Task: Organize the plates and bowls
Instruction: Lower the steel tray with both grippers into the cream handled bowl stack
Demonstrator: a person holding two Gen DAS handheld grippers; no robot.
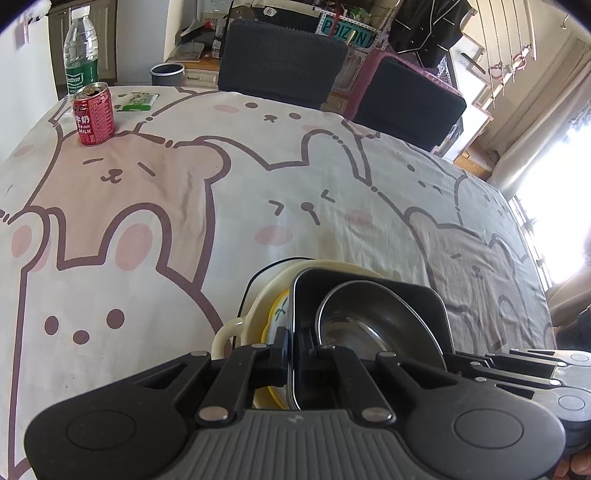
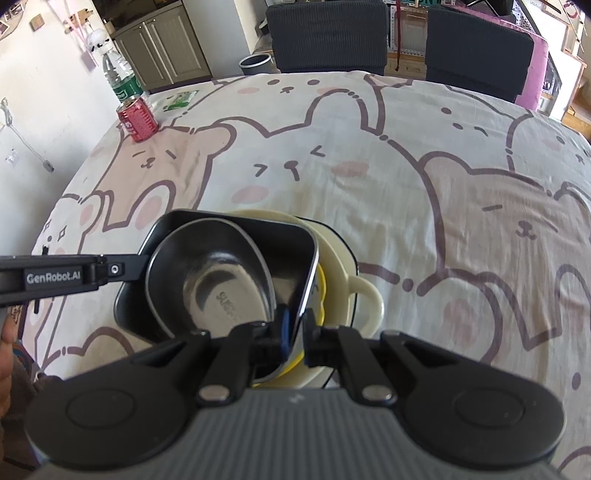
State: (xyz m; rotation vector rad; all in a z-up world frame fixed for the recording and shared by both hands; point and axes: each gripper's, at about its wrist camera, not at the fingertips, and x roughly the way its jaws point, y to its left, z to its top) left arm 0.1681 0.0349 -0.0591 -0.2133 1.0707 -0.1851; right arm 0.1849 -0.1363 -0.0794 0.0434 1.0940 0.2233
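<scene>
A black square bowl [image 1: 424, 299] [image 2: 288, 240] holds a steel bowl [image 1: 362, 317] [image 2: 210, 280]. It sits tilted over a yellow-rimmed dish [image 1: 275, 317] [image 2: 320, 295] inside a cream handled dish [image 1: 255, 306] [image 2: 340, 258] on the table. My left gripper [image 1: 293, 354] is shut on the black bowl's left rim. My right gripper [image 2: 297, 332] is shut on its right rim. The left gripper's finger [image 2: 110, 269] shows in the right wrist view at the bowl's left side.
A red milk can [image 1: 93, 114] [image 2: 138, 119] and a water bottle [image 1: 80, 51] [image 2: 120, 75] stand at the table's far left, with a green packet [image 1: 138, 100] [image 2: 181, 99] beside them. Two dark chairs [image 1: 280, 62] [image 2: 327, 35] stand behind the table.
</scene>
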